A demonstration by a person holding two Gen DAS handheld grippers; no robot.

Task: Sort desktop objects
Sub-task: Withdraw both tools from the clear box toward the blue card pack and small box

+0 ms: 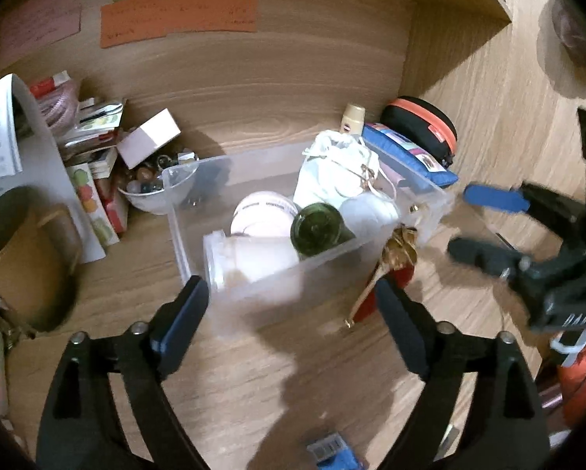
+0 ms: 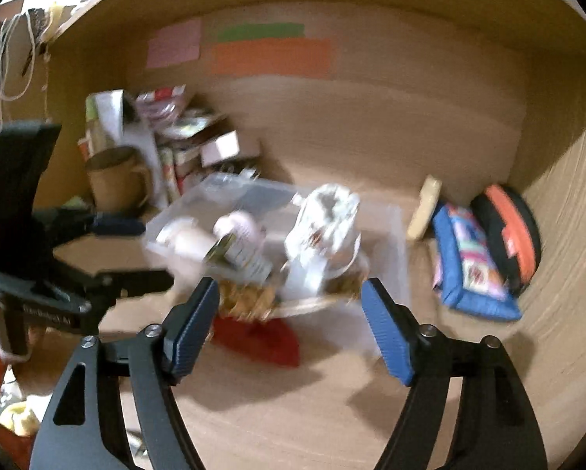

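Both grippers, left (image 1: 293,297) & right (image 2: 291,301), jaws wide, empty, near clear bin (image 1: 332,258)

A wooden desk (image 1: 253,372) carries a clear bin (image 1: 199,180) at centre, mug (image 1: 22,250) left, blue pouch (image 1: 410,152) right.

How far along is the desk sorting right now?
Partly done: the clear bin already holds a white pouch, green bottle and jars. Nothing is in hand; the left gripper and right gripper are both open. Left: the red-and-gold item beside the bin, blue pouch and the clutter by the mug.
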